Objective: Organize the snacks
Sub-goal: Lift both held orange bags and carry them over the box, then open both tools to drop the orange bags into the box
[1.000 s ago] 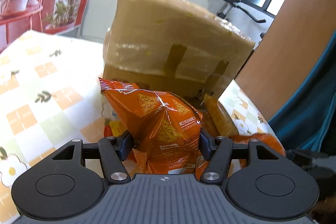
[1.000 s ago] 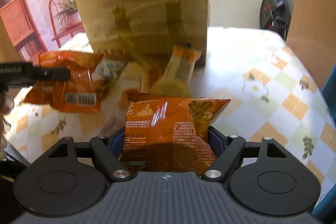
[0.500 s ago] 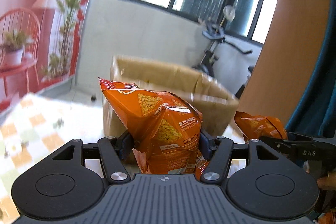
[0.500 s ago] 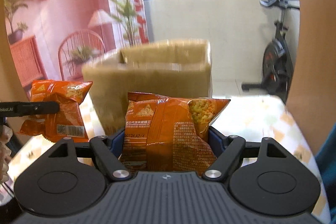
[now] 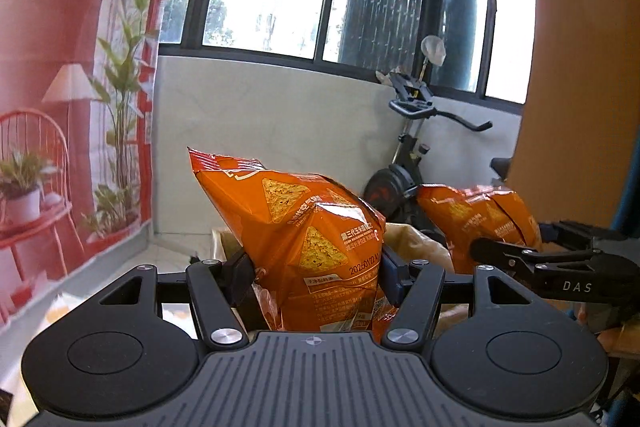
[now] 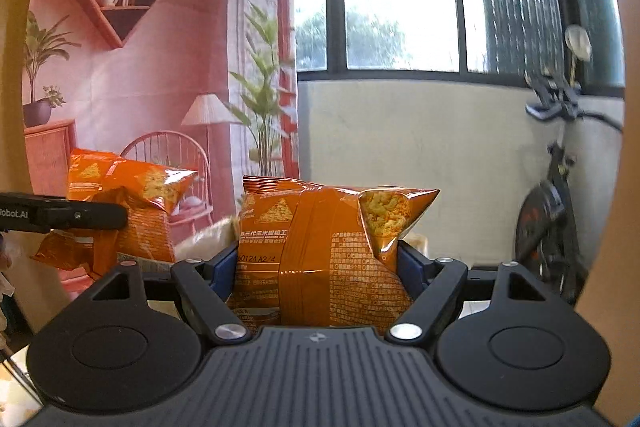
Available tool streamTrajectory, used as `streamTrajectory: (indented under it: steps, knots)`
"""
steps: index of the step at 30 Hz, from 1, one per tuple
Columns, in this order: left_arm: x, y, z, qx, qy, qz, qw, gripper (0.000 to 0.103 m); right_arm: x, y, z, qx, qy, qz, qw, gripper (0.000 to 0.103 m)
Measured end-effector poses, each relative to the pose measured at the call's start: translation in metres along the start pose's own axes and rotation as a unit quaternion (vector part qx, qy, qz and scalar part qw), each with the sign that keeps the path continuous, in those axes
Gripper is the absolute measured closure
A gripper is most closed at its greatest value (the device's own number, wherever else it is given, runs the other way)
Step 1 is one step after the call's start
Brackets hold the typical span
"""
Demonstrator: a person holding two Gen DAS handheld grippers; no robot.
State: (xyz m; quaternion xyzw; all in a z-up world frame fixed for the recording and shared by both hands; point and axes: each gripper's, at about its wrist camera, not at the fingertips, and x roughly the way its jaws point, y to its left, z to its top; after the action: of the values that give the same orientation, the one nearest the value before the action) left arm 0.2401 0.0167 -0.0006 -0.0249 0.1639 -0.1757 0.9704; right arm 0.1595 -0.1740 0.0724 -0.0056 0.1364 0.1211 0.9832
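Left gripper (image 5: 314,269) clamped on an orange chip bag (image 5: 308,227), pads pressing both sides of its lower half; bag sticks up and leans left, top seal crimped. Right gripper (image 6: 316,269) likewise closed around a second orange bag (image 6: 320,251), jaws fairly wide, bag upright with its back seam facing the camera. Both bags held in the air, just above the rim of a cardboard box (image 5: 416,239) that peeks out behind them; each gripper and its bag shows at the edge of the other's view. Print: left bag reads "20260122" plus Chinese text; right bag "60124 A2/4"; "DAS" on the right gripper's arm, "obot.AI" on the left's. Bags glossy, puffed, with triangle corn chip pictures; exercise bike (image 5: 412,167) behind.
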Motion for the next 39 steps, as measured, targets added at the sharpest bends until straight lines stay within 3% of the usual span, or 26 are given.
streamTrajectory:
  steps: [6, 13, 26, 31, 34, 39]
  knots:
    - [0.03, 0.002, 0.011, 0.021, 0.01, 0.016, 0.9996, 0.038, 0.045, 0.0, 0.004, -0.009, -0.003, 0.0, 1.0, 0.024]
    - [0.062, 0.008, 0.008, 0.044, 0.039, 0.018, 0.9981, 0.038, 0.084, -0.016, -0.004, 0.026, 0.018, 0.004, 1.0, 0.024]
    - [0.092, 0.017, -0.006, 0.065, 0.09, 0.011, 0.9938, 0.036, 0.12, -0.023, -0.03, 0.047, 0.069, 0.011, 0.996, 0.022]
    - [0.1, 0.023, -0.009, 0.063, 0.107, 0.007, 0.9922, 0.032, 0.127, -0.026, -0.035, 0.056, 0.086, 0.006, 0.995, 0.019]
    - [0.102, 0.026, -0.01, 0.062, 0.115, 0.015, 0.9913, 0.018, 0.128, -0.027, -0.037, 0.059, 0.097, 0.001, 0.994, 0.019]
    - [0.096, 0.026, -0.005, 0.062, 0.107, 0.021, 0.9921, 0.017, 0.128, -0.027, -0.038, 0.061, 0.105, -0.005, 0.993, 0.014]
